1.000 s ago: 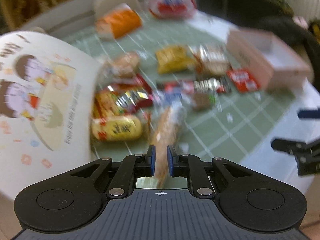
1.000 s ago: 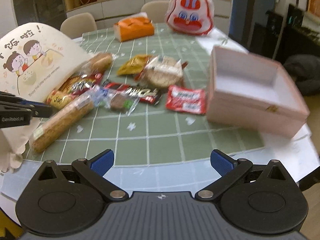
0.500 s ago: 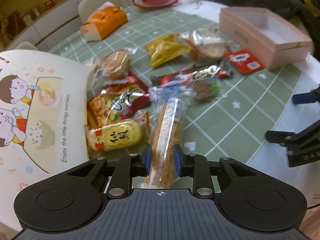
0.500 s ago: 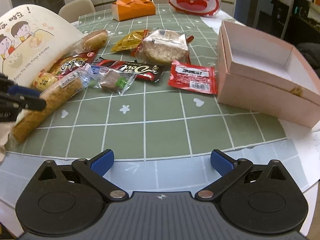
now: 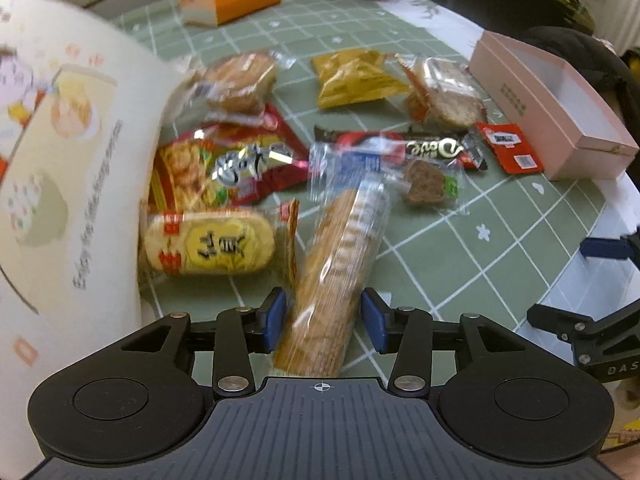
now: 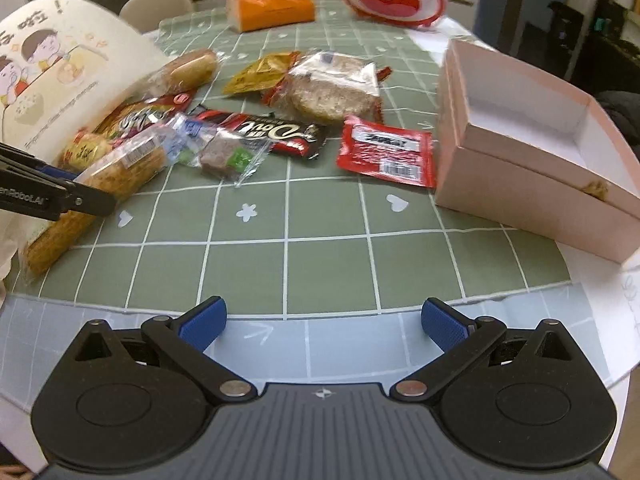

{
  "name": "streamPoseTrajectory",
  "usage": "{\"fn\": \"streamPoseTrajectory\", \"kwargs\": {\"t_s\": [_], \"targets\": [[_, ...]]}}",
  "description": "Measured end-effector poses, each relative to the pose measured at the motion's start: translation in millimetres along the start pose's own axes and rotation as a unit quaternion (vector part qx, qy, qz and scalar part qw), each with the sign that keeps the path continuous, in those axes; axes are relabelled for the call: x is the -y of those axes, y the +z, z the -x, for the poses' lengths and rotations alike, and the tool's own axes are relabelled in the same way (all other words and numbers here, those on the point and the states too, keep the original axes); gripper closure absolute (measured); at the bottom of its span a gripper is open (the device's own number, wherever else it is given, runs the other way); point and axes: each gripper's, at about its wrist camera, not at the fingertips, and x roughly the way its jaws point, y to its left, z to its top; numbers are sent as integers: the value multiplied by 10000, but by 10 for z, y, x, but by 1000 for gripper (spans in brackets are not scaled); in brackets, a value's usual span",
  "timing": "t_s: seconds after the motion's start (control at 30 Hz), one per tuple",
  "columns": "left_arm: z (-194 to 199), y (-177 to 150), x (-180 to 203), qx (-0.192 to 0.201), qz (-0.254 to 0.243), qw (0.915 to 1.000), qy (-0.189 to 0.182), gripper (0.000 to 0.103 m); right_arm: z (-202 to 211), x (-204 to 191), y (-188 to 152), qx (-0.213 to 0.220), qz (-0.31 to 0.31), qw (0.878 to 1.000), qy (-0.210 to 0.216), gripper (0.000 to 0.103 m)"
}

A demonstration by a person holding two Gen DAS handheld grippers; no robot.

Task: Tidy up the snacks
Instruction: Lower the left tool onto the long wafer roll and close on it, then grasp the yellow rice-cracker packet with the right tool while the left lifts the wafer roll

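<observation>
While the pale pink rectangular cardboard box (image 6: 532,168) stands open at the right side of the table, its white inside shows nothing in it. All snacks lie outside it on the green checked tablecloth (image 6: 288,268). The long baguette-shaped bread stick in clear crinkled plastic (image 5: 340,264) lies on the cloth with its near end between the blue pads of the left gripper (image 5: 323,319); the jaws are spread, with a small gap on each side of the wrapper, so the grip is released. Just left of it lies the oval yellow rice cracker pack (image 5: 212,242), and behind that the glossy red and silver foil bag (image 5: 232,168). A dark chocolate bar in shiny wrapper (image 6: 276,134), a flat red sachet with a barcode (image 6: 388,152) and a small brown square cake in clear film (image 6: 226,156) lie in the middle of the cloth. A big curved paper bag with cartoon children (image 6: 52,68) rises at the left. The right gripper (image 6: 323,322) hovers over the near table edge, jaws wide apart, holding nothing.
</observation>
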Motion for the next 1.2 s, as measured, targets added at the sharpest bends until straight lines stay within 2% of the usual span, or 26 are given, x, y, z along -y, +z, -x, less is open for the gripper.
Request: {"fn": "streamPoseTrajectory", "kwargs": {"t_s": [0.03,0.1,0.17,0.27,0.37,0.43,0.5,0.53,0.6,0.67,0.73,0.87,1.0,1.2], "targets": [[18,-20,-4,16,94,10000,26,59,-12,-2,40,-85,168,9998,109,1],[92,-85,-41,3,472,9989,-63,63,-16,-11,151,-130,414,9983,386,12],[225,-213,-106,12,974,9948,-300,67,21,-55,313,111,543,9972,502,13],[459,-473,-242,160,1821,9820,-471,67,62,-233,677,584,790,9909,922,13],[613,-675,-329,133,2375,9700,-498,68,-24,-554,996,719,1174,9802,1423,13],[672,-753,-344,73,2497,9673,-426,68,-161,-840,1164,704,1527,9690,1812,14],[707,-815,-364,67,2629,9642,-344,68,-365,-1143,1286,533,1770,9607,2071,21],[717,-844,-391,49,2705,9621,-342,68,-441,-1240,1305,437,1823,9586,2145,27],[708,-861,-413,-32,2840,9583,-322,68,-587,-1429,1339,237,1899,9554,2251,32],[724,-880,-415,-90,2876,9574,-248,68,-692,-1522,1323,73,1951,9565,2166,42],[749,-876,-406,-110,2827,9589,-215,68,-704,-1543,1297,2,1950,9546,2251,47],[728,-788,-362,-124,2668,9634,-218,68,-529,-1343,1108,1,1873,9584,2155,60],[647,-694,-323,-75,2546,9667,-255,68,-277,-867,801,-55,1438,9710,1911,61],[378,-494,-185,-131,2336,9712,-460,68,-15,-111,465,-117,188,9939,1081,61]]}}
